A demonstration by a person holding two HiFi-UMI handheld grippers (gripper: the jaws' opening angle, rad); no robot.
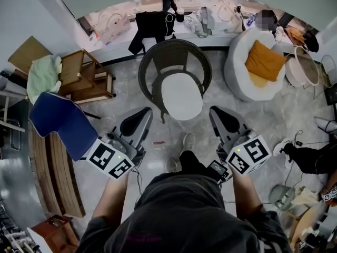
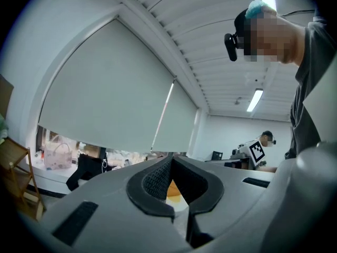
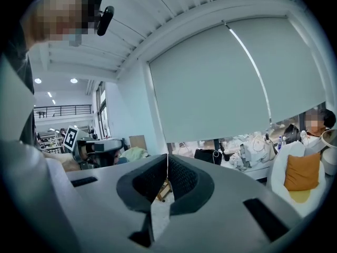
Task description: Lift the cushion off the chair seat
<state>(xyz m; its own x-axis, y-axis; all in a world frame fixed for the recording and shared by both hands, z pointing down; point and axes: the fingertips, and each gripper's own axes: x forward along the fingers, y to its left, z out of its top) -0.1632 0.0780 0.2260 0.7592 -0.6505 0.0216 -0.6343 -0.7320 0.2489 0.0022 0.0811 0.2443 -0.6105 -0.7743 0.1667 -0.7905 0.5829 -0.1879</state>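
Left gripper point(image 1: 143, 115): jaws clenched tip to tip, nothing between them, held short of the wicker chair point(image 1: 158, 51). White cushion point(image 1: 181, 95): lying flat on the chair seat, ahead of the 2 grippers, untouched. Right gripper point(image 1: 217, 115): jaws pressed together, empty, likewise clear of the cushion.

Head view above chair point(image 1: 174, 49), gripper views level

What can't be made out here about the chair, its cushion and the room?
- Head view: the cushion covers the chair seat; any ties underneath are hidden.
- Left gripper view: the left gripper itself blocks chair and cushion.
- Right gripper view: the right gripper does likewise.
- Head view: windowsill clutter is too small to identify.
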